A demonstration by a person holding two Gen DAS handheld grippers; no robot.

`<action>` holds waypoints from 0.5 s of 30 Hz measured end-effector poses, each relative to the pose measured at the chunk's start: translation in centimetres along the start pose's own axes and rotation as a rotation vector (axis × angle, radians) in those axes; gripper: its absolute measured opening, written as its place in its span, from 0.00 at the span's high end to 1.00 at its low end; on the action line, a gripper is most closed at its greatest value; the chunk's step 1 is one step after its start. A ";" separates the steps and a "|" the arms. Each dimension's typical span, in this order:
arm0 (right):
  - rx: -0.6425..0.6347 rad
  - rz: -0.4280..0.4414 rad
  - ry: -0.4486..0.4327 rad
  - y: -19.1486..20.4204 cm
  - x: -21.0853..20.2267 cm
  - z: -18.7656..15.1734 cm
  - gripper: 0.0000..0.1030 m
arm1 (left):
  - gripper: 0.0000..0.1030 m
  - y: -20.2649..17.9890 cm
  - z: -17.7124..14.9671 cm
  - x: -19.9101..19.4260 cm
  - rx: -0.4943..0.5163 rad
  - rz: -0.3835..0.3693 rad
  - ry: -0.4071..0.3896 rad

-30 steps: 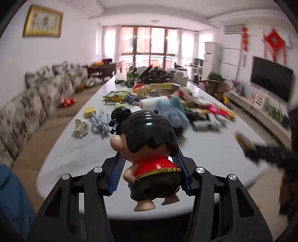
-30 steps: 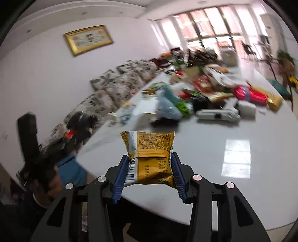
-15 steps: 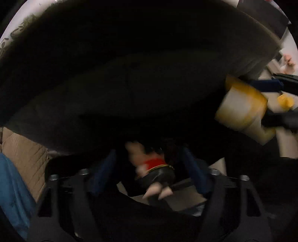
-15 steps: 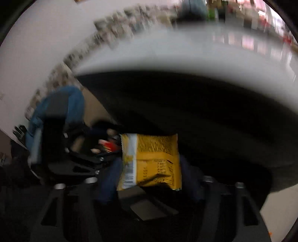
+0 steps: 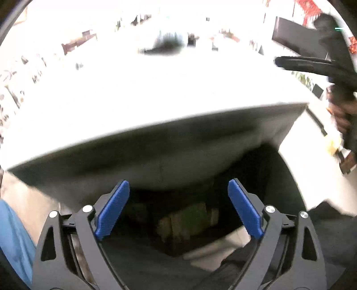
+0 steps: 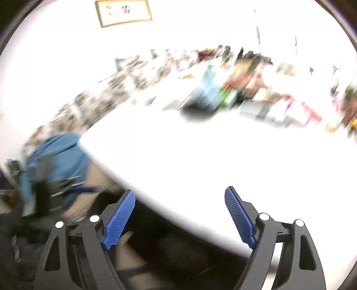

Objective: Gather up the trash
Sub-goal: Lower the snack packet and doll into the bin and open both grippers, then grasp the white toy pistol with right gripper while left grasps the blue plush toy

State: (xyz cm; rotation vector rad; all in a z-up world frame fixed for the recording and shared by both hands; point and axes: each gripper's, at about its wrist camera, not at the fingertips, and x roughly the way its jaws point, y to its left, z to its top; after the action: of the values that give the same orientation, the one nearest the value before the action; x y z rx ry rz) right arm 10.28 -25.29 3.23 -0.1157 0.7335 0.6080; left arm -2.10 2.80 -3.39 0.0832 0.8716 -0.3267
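Left hand-held gripper (image 5: 178, 209) agape over dim bin (image 5: 189, 223); right hand-held gripper's (image 6: 178, 217) view, table (image 6: 200, 156).

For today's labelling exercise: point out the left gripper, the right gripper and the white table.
left gripper (image 5: 178, 209), left wrist view, gap midway between its blue fingertips.
right gripper (image 6: 179, 217), right wrist view, gap midway between its blue fingertips.
white table (image 6: 200, 160), right wrist view, bare top.

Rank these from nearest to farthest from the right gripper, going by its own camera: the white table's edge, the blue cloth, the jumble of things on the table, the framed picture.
From the right gripper:
1. White table edge, right between its open fingers.
2. Blue cloth, off to the left.
3. Blurred jumble of things, across the tabletop.
4. Framed picture, on the far wall, upper left.
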 end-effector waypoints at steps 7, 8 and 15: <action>-0.269 -0.152 0.177 -7.2 9.5 7.2 0.35 | 0.15 -1.1 3.8 -0.5 -0.044 -0.005 -0.092; -0.325 -0.158 0.211 -7.7 10.5 7.9 0.36 | 0.15 -0.9 3.9 -0.3 -0.050 -0.004 -0.090; -0.178 -0.044 0.309 -14.1 11.9 9.0 0.35 | 0.15 -0.6 3.8 1.0 -0.122 -0.019 -0.042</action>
State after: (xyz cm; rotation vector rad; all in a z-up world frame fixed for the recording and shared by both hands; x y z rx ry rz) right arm 30.37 -28.43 0.53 -0.3964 0.9717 0.6193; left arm 1.07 1.20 -1.67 -0.0447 0.8487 -0.2914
